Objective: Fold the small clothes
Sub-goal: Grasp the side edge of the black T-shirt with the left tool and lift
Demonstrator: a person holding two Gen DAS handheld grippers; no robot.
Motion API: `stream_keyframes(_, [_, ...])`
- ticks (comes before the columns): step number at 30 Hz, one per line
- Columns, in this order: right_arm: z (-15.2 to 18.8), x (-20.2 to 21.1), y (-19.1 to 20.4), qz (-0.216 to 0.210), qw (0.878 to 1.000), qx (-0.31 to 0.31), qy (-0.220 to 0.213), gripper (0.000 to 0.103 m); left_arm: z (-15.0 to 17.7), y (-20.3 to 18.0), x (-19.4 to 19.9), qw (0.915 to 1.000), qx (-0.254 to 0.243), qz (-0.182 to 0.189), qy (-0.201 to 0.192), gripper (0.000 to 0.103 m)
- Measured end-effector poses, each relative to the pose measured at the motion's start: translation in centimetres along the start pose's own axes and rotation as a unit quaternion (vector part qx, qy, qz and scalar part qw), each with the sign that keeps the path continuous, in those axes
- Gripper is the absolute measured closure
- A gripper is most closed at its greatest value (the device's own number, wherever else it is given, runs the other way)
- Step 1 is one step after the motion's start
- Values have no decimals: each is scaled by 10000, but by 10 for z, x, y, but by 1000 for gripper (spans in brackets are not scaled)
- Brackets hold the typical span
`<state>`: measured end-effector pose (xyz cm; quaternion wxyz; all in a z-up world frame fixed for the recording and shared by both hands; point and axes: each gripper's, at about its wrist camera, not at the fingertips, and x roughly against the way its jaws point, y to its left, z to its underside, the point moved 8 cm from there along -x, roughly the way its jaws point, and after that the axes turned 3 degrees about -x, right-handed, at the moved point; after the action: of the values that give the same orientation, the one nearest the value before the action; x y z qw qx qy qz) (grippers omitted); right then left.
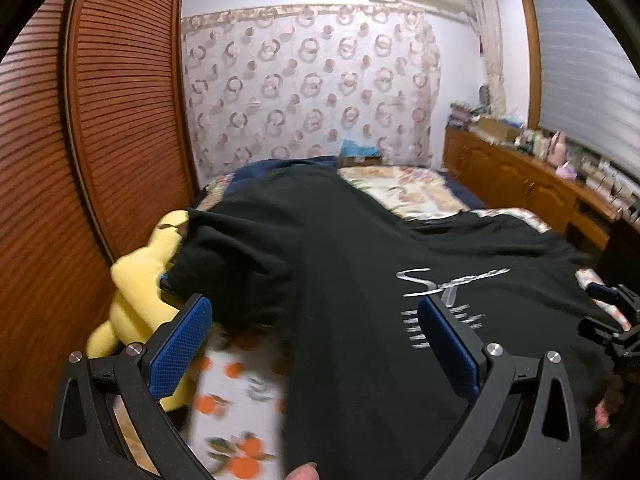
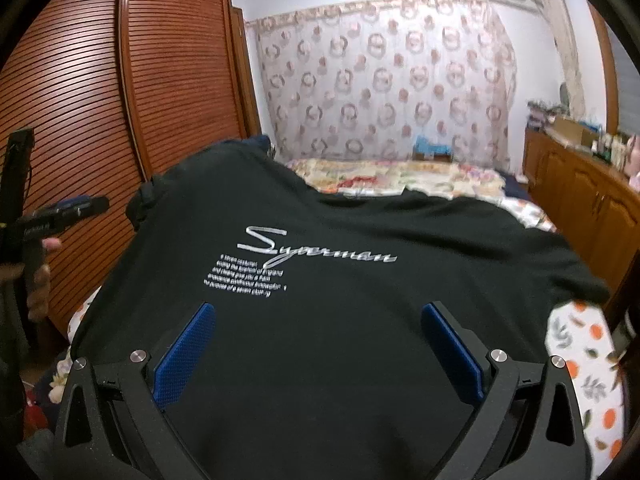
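The left gripper (image 1: 314, 330) has its blue-padded jaws spread wide with nothing between them. The right gripper (image 2: 318, 338) is likewise spread wide and grips nothing.

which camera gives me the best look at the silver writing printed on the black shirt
The right wrist view: the silver writing on the black shirt shows whole, script plus small lines beneath. In the left wrist view, the right finger of the left gripper covers part of it.
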<state>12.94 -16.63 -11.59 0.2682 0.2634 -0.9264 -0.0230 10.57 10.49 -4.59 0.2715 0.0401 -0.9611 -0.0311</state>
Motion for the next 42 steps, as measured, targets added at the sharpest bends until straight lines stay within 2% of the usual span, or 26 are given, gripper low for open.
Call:
stream_keyframes(2, [-1,-7,-6,-60,9999,-99,104,1,-2,9,-8,9999,-93,-40,65,0])
stream_keyframes(8, [-13,-21,-18,-57,9996,-91,245,1,-15,31,-25,9995,-41,188,262,0])
stream_keyframes(12, [-22,-33,-9,-48,9997,9,237,1,-30,52,-43,9976,340,457,398,2])
stream_keyframes(14, [-18,-36,-6,-11,9997,75,245,1,-34,59,-51,9966,454,495,480,13])
stream_keyframes(18, [-9,-38,-2,-9,9996,72,273,1,-37,66,-74,9930,690,704,654,25])
stream_keyframes(20, [-7,-39,-1,-4,9995,62,303,1,-37,71,-88,9908,799,721,817,36])
stream_keyframes(24, [-6,-39,0,-20,9995,91,294,1,-30,90,-120,9871,979,477,1170,39])
stream_keyframes(25, [-6,-40,-1,-26,9995,88,293,1,-27,95,-125,9863,1017,436,1226,43])
stream_keyframes(26, [-6,-40,-1,-32,9995,83,292,1,-25,99,-130,9851,1045,418,1300,53])
stream_keyframes(27, [-5,-40,-1,-36,9995,76,292,1,-23,99,-133,9845,1036,420,1347,58])
stream_keyframes(29, [-5,-41,-1,-30,9996,61,291,1,-23,99,-137,9847,951,446,1390,77])
stream_keyframes(32, [-5,-41,-1,-29,9996,47,277,1,-25,95,-133,9875,706,374,1362,95])
stream_keyframes(42, [-2,-40,-1,-39,9996,49,260,1,-63,87,-97,9971,232,201,695,98])
